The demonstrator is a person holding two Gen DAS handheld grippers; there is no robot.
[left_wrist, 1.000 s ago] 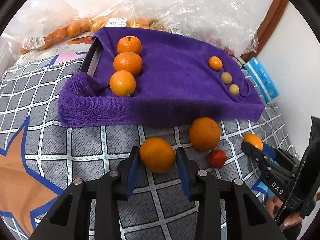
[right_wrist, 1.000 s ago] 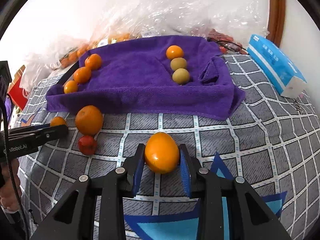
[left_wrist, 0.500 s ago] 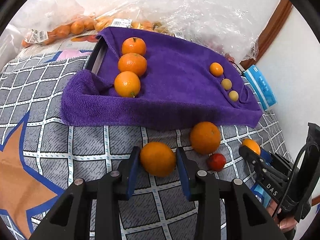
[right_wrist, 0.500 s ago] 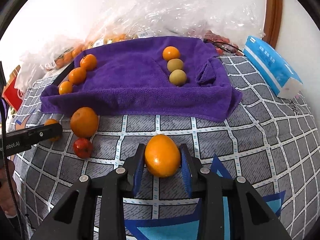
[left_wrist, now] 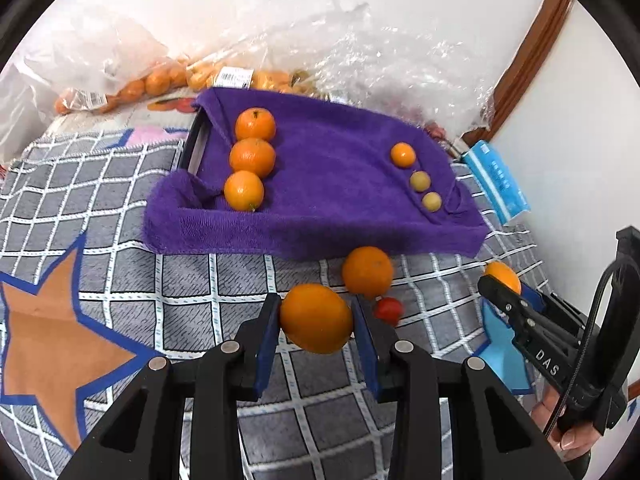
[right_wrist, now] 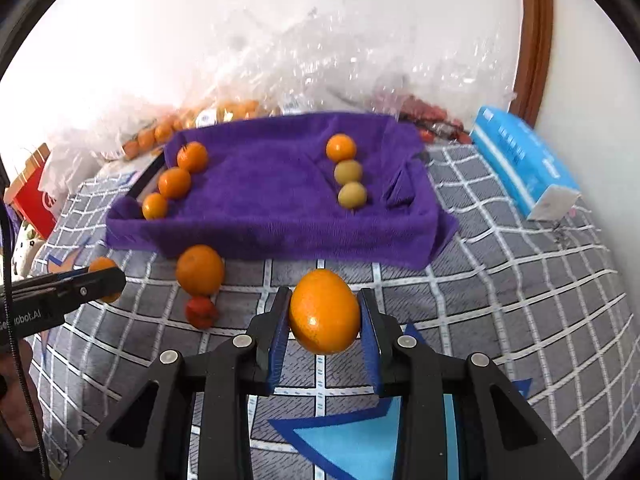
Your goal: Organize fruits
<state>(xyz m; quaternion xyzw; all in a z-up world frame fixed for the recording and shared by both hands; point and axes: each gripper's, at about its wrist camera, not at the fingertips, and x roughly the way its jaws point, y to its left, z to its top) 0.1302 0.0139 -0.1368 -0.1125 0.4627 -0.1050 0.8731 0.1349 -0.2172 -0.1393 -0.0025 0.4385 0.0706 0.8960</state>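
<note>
My left gripper (left_wrist: 316,320) is shut on an orange (left_wrist: 317,318) and holds it above the checked cloth. My right gripper (right_wrist: 324,314) is shut on another orange (right_wrist: 324,312), also lifted. A purple towel-covered tray (left_wrist: 328,184) lies ahead, with three oranges (left_wrist: 252,157) in a row on its left and three small fruits (left_wrist: 419,180) on its right. A loose orange (left_wrist: 367,270) and a small red fruit (left_wrist: 388,309) lie in front of the tray; they also show in the right wrist view as the orange (right_wrist: 200,269) and red fruit (right_wrist: 201,311).
Plastic bags of fruit (left_wrist: 160,80) pile up behind the tray against the wall. A blue tissue pack (right_wrist: 524,160) lies to the right of the tray. A red box (right_wrist: 34,196) stands at the far left. The right gripper's body (left_wrist: 552,344) shows at the left view's right edge.
Both grippers have lifted their oranges off the cloth and risen. The loose orange and red fruit have stayed where they were.
</note>
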